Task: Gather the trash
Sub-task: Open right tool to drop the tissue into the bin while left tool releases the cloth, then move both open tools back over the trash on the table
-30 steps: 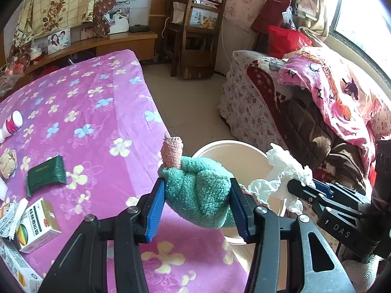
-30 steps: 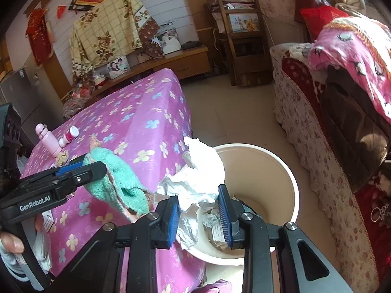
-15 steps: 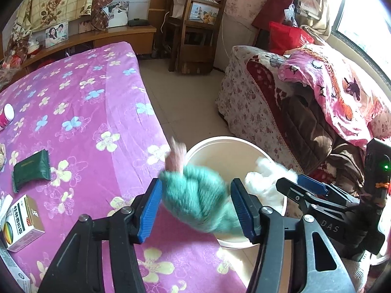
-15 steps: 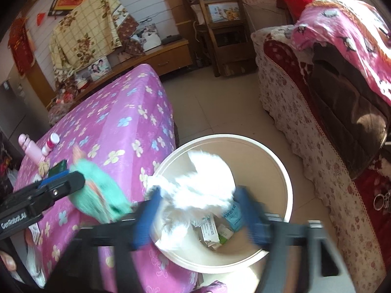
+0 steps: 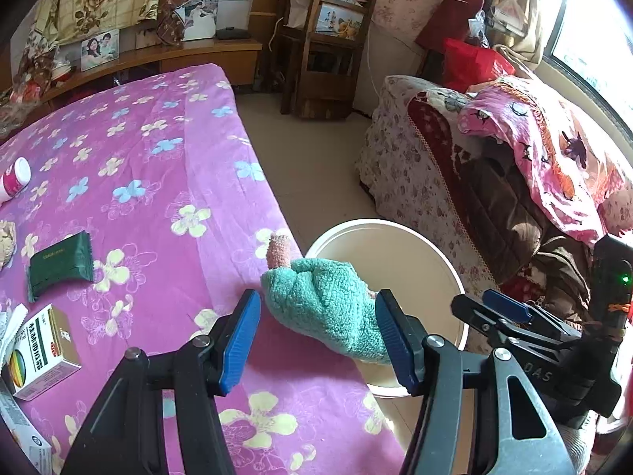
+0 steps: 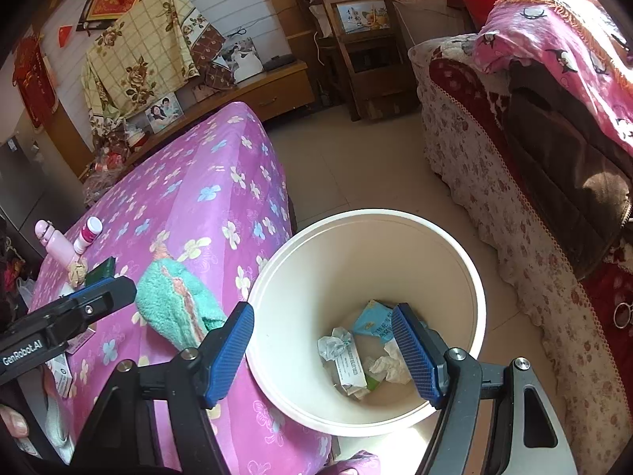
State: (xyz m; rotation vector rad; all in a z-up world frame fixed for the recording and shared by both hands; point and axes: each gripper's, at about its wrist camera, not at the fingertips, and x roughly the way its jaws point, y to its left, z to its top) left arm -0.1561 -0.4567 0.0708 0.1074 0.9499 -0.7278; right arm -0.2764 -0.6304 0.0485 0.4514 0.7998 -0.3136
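A fuzzy teal sock (image 5: 328, 308) with a pink toe lies on the purple flowered bedspread (image 5: 158, 182) at its edge, beside the cream bin (image 5: 395, 226). My left gripper (image 5: 316, 340) is open around the sock, with a gap showing at the left pad. In the right wrist view the sock (image 6: 174, 304) rests on the bedspread (image 6: 205, 182) next to the left gripper (image 6: 99, 297). My right gripper (image 6: 322, 350) hangs open and empty over the bin (image 6: 356, 213). Crumpled tissue (image 6: 389, 366), a blue packet (image 6: 374, 320) and a paper wrapper (image 6: 348, 364) lie at the bin's bottom.
On the bedspread lie a dark green packet (image 5: 59, 265), a small printed box (image 5: 39, 352) and a pink-and-white bottle (image 5: 14, 178). A flowered sofa (image 5: 415, 166) with pink bedding stands right of the bin, across a strip of tiled floor (image 5: 316, 166). A wooden chair (image 5: 324, 39) stands at the back.
My right gripper opened and the white tissue wad fell into the bin. The left jaws widened and the teal sock now rests loose on the bedspread.
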